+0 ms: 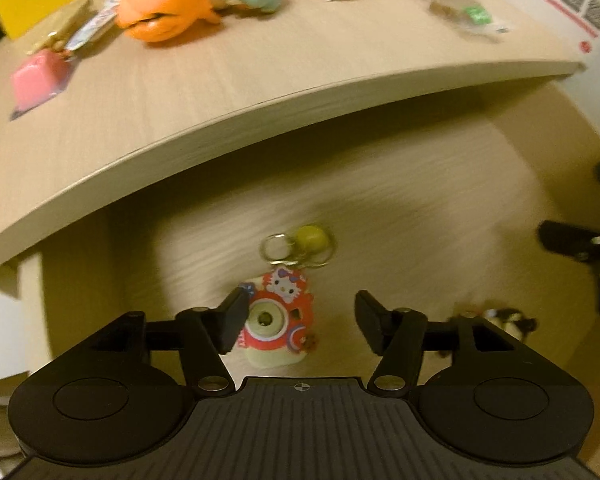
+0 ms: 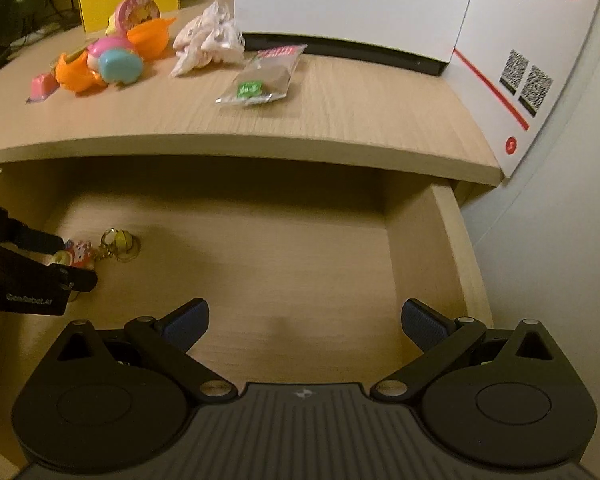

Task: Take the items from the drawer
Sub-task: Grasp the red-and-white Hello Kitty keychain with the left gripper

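In my open drawer (image 2: 420, 240) only a keychain (image 1: 278, 312) lies on the wooden floor, and on the desk top (image 2: 340, 120) above it lie an orange toy (image 2: 76, 70), a white bag (image 2: 208, 40), a packet (image 2: 266, 76) and a white box (image 2: 352, 4).

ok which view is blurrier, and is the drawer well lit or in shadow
Left wrist view: blurrier, with smeared wood grain and soft toys on the desktop; the keychain in the drawer stays readable. Right wrist view: sharper, the box lettering is crisp. Both views: warm yellow light, the drawer dimmer under the desktop's shadow, and fisheye bending of the desk edge.
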A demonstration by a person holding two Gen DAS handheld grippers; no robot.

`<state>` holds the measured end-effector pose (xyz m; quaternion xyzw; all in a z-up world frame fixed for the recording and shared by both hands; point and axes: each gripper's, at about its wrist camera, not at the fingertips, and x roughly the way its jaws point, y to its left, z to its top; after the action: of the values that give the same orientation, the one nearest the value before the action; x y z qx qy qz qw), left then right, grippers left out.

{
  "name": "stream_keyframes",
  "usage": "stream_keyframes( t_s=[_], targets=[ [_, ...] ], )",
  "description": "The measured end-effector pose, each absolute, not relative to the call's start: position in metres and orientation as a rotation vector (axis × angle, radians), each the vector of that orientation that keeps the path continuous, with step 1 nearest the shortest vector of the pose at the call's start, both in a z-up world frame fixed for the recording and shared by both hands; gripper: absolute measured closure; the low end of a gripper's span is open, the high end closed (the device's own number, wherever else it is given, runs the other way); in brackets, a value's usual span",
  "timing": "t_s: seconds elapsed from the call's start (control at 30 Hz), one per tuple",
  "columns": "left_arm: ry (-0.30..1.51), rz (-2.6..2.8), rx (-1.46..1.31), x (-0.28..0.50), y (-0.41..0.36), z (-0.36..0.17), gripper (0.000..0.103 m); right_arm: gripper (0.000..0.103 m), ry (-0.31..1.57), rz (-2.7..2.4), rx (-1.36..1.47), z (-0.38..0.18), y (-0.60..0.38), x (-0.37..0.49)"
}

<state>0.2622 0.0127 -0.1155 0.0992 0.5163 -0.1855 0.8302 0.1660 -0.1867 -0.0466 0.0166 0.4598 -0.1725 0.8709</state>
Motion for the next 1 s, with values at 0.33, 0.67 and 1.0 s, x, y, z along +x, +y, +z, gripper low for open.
stream_keyframes(
  t_s=[0.33,0.67,1.0],
  targets=[
    [1.085,-0.374,0.291,0.253,0.011,-0.112,0.043,0.000,1.012,-0.380,0.040,-0.053,-0.189,0.171],
    [1.197,-0.476,0.196,0.256,-0.002,-0.129,0.039,0.000,1.016,-0.389,0.066,-0.054,-0.191,0.172],
    [1.160,-0.442,0.219,0.258,-0.005,-0.135,0.053,0.000,1.006,-0.398,0.071,-0.052,-0.192,0.173]
  ],
)
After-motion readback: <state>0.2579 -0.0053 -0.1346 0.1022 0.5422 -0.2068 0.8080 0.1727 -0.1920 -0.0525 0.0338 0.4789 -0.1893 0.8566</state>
